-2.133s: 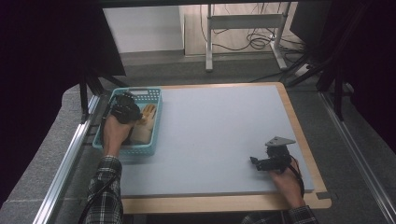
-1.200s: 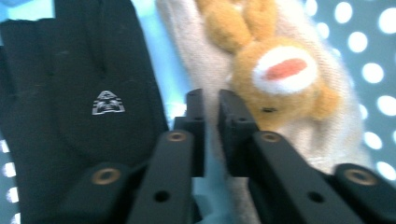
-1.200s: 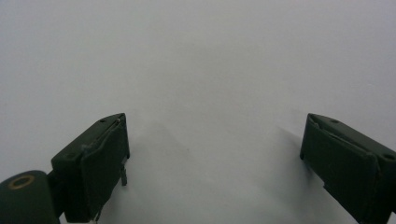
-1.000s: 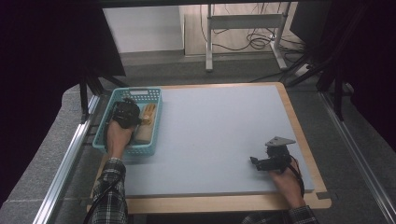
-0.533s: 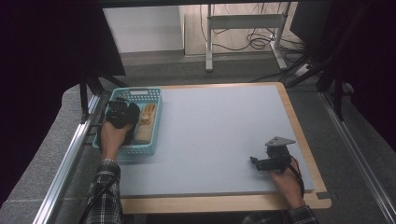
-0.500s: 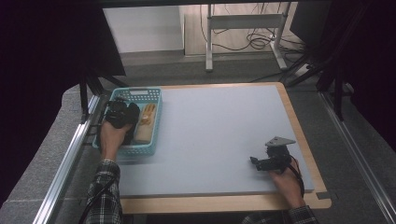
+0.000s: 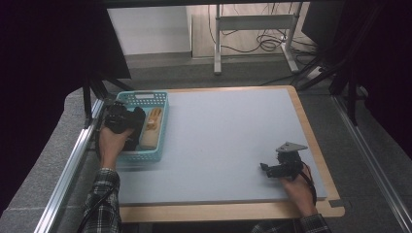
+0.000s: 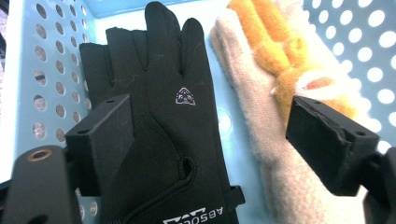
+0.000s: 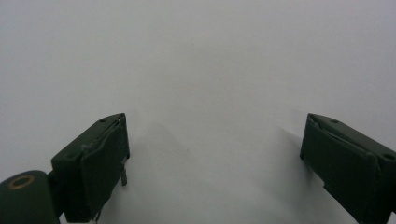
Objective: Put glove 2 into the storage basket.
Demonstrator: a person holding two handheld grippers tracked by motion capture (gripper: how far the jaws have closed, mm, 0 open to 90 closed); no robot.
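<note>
Over at the left edge of the table (image 7: 228, 141), the person's left hand holds the left gripper (image 8: 210, 140) down inside a turquoise perforated basket (image 7: 158, 99). Its jaws stand wide apart with nothing between them yet; the left jaw hangs over the black glove (image 8: 163, 121), while the other sits above the cream fuzzy glove (image 8: 252, 107). The black glove lies flat on the basket floor, fingers pointing away from the gripper, a small white emblem on its back and white lettering at the cuff. The cream glove lies just beside it, touching along one edge, with orange fingers (image 8: 266, 32). Well apart, near the table's front right corner, the right gripper (image 9: 215, 163) rests low over the bare grey mat (image 9: 210, 60), its jaws also spread wide and holding nothing.
</note>
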